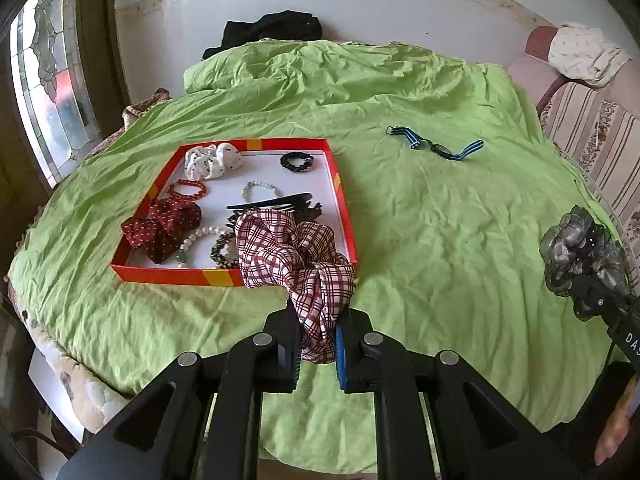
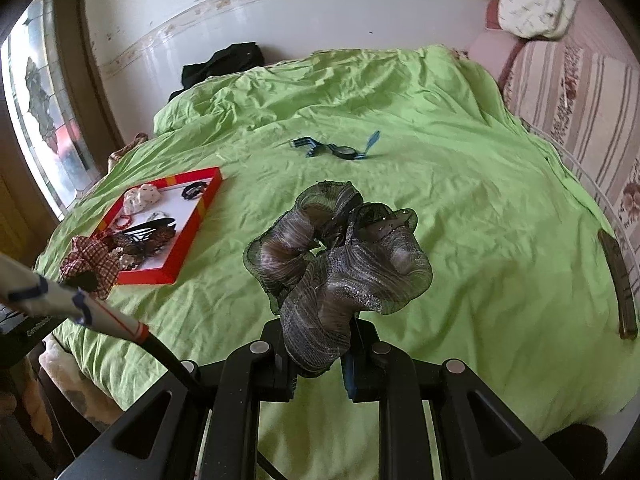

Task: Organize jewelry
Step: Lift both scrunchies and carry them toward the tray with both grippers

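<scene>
My left gripper [image 1: 317, 344] is shut on a red-and-white checked scrunchie [image 1: 296, 258], which hangs over the near right corner of the red tray [image 1: 344, 216]. The tray holds a white dotted scrunchie [image 1: 212, 159], a dark red dotted scrunchie [image 1: 162, 226], a black hair tie [image 1: 298, 160], bead bracelets and dark hair clips. My right gripper [image 2: 318, 354] is shut on a grey sheer scrunchie [image 2: 340, 256] held above the green bedspread [image 2: 460, 220]; the grey scrunchie [image 1: 580, 256] also shows at the right edge of the left wrist view. A blue-strapped watch [image 1: 436, 146] lies farther back on the bed.
Black clothing [image 1: 268, 32] lies by the wall at the head of the bed. A striped floral sofa [image 2: 580, 92] with a white cloth on it stands along the right. A stained-glass window [image 1: 48, 80] is on the left. A dark strip [image 2: 622, 284] lies at the bed's right edge.
</scene>
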Available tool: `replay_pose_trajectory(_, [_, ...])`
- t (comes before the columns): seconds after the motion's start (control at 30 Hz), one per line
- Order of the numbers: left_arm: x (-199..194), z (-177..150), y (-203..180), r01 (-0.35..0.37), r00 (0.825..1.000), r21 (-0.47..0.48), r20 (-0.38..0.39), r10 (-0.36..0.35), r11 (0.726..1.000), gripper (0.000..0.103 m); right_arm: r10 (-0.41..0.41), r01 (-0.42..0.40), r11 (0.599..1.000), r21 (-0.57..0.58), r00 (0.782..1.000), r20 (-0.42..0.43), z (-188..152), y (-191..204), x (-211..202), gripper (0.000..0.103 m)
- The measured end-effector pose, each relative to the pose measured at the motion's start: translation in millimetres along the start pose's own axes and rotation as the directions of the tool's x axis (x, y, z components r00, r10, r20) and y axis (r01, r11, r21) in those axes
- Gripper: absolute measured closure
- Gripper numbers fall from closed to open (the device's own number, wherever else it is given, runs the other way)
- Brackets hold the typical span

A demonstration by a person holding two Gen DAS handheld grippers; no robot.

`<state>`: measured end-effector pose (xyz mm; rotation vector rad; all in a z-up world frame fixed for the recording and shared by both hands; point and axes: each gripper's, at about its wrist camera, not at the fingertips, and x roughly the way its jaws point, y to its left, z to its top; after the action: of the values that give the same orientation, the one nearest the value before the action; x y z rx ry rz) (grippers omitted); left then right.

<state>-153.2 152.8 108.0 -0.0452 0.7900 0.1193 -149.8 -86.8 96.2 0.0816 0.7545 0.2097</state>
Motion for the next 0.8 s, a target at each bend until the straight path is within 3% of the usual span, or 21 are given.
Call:
replay_pose_trajectory(0.3, [1.6,18.2,35.1,0.033,0.999,-0.067,0.013,-0.033,0.997,0.09,0.03,-0.03,0.998,-0.058,1.0,-0.005,17.2,26.2,6.5,0.084])
replay_pose_trajectory(0.53, [14.1,58.3,70.0,0.084,0.995,-0.162,0.067,-0.073,0.983,0.09,0.035,-0.035,0.996,-0.083,0.999,0.0,39.6,46.2,17.7,0.084])
replay_pose_trajectory(0.8, [38.6,111.0,81.0,0.186,0.978,-0.21,0.138,-0.159,0.96,0.09,0.013,-0.013,0.995,-0.098,1.0,0.005,64.2,62.0,30.2,0.084])
